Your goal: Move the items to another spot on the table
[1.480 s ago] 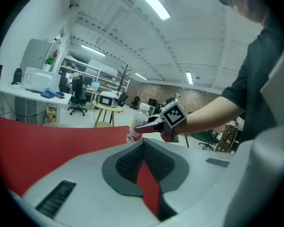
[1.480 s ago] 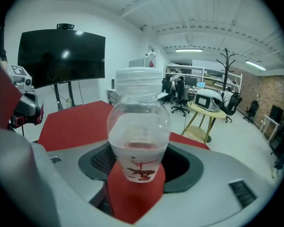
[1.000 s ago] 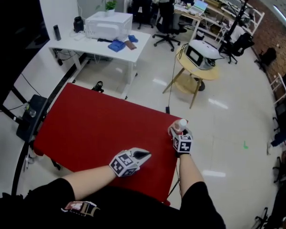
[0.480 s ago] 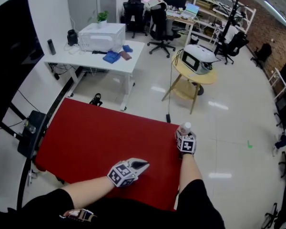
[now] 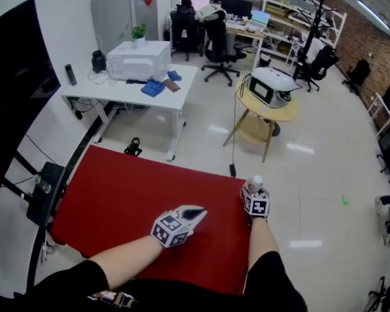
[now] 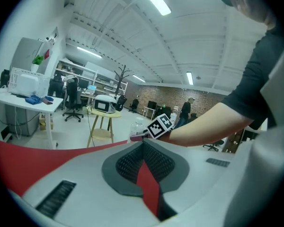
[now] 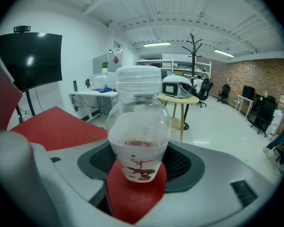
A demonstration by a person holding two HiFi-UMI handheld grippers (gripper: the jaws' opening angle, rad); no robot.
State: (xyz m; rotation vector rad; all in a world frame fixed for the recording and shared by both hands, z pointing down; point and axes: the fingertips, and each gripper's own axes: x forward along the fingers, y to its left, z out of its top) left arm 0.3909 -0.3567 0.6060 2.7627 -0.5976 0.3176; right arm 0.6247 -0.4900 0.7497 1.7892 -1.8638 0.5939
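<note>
A clear plastic bottle (image 7: pixel 139 126) with a white cap and a little reddish liquid stands upright at the right edge of the red table (image 5: pixel 130 194). It shows small in the head view (image 5: pixel 255 183) and in the left gripper view (image 6: pixel 136 128). My right gripper (image 5: pixel 253 190) has the bottle between its jaws, which are opening. The dark pads (image 7: pixel 97 162) still lie against the bottle's sides. My left gripper (image 5: pixel 198 212) hovers over the table's near middle, shut and empty (image 6: pixel 143 143), pointing toward the right gripper.
Beyond the table's far edge are a white desk (image 5: pixel 133 77) with a printer and a round wooden table (image 5: pixel 270 106) carrying a device. Office chairs and shelves stand further back. A black screen (image 5: pixel 13 96) is at the left. Bare floor lies right of the bottle.
The head view has shifted, so the table sits lower in the picture. Both grippers keep about the same places on the table, and the bottle stays between the right jaws.
</note>
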